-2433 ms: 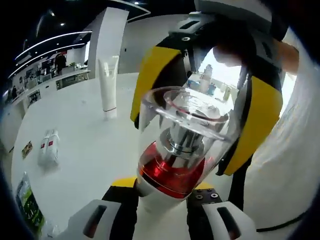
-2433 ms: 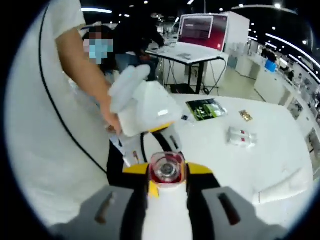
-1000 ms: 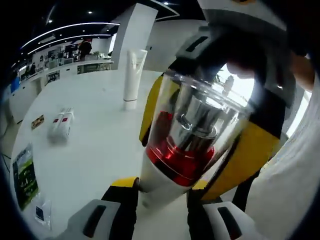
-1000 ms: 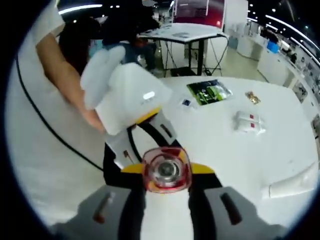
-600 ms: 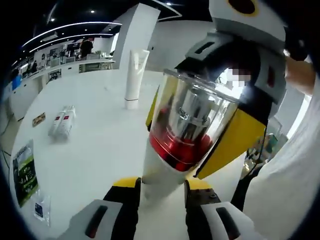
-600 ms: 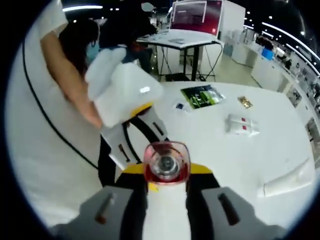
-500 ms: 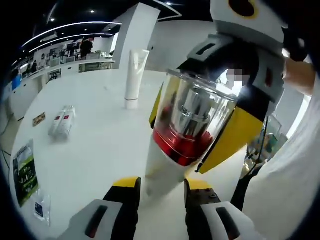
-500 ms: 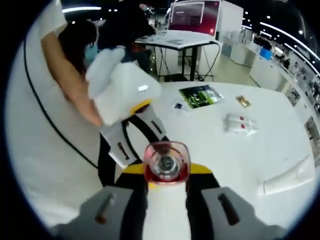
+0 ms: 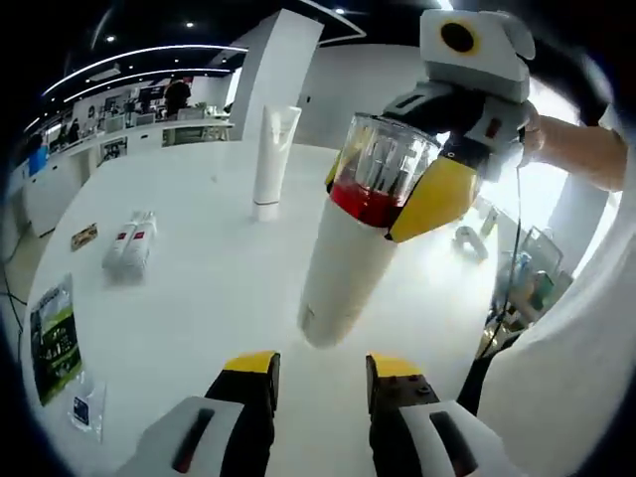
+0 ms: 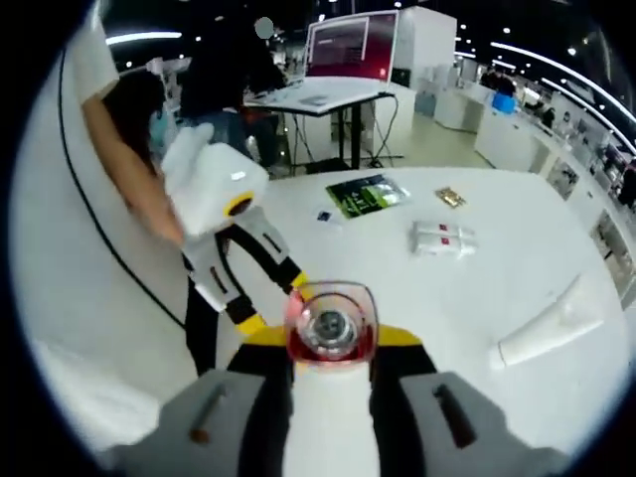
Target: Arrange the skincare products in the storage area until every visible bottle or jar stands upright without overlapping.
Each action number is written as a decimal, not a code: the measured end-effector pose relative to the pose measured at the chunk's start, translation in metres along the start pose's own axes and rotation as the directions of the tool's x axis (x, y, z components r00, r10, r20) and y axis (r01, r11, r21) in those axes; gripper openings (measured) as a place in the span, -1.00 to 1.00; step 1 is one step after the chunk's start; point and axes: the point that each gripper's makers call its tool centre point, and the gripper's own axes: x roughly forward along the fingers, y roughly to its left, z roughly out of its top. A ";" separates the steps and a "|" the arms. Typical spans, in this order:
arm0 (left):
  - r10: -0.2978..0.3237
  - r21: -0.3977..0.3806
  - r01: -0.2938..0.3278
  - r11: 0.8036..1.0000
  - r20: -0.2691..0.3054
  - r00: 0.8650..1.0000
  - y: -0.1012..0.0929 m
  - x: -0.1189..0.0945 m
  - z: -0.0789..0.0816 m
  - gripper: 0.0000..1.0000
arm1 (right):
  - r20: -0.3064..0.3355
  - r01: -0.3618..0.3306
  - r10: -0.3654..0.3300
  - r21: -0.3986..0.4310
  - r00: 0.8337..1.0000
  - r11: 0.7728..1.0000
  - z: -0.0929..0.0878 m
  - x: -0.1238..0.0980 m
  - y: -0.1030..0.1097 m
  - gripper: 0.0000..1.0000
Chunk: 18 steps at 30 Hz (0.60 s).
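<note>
Right gripper point(image 9: 412, 189) up in the air over the table point(image 9: 189, 298), tilted, yellow jaws squeezed on the bottle point(image 9: 348, 253) near its red band. Bottle held off the table, slanted, smooth white body, see-through cap with shiny metal inside. In the right gripper view, same bottle point(image 10: 330, 397) seen from the cap end, jaws tight on both sides.

Left gripper point(image 9: 320, 373) low, jaws apart, holding nothing, bottle's bottom end just beyond.

White tube point(image 9: 270, 159) standing up on its cap, well apart. Two small packs point(image 9: 131, 243) lying flat. Green packet point(image 9: 55, 338) flat near the edge.
</note>
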 end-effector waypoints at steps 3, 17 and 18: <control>0.004 -0.005 -0.004 1.000 0.002 1.000 -0.001 0.000 0.000 -0.27 | -0.001 0.018 -0.018 0.004 1.000 1.000 -0.005 -0.011 -0.016 -0.44; 0.022 -0.004 -0.022 1.000 -0.010 1.000 -0.007 0.000 -0.002 -0.26 | -0.044 0.091 -0.090 0.030 0.995 0.995 -0.036 -0.047 -0.085 -0.44; 0.022 -0.006 -0.022 1.000 -0.010 1.000 -0.007 -0.001 -0.002 -0.26 | -0.045 0.092 -0.091 0.030 0.995 0.995 -0.038 -0.048 -0.088 -0.44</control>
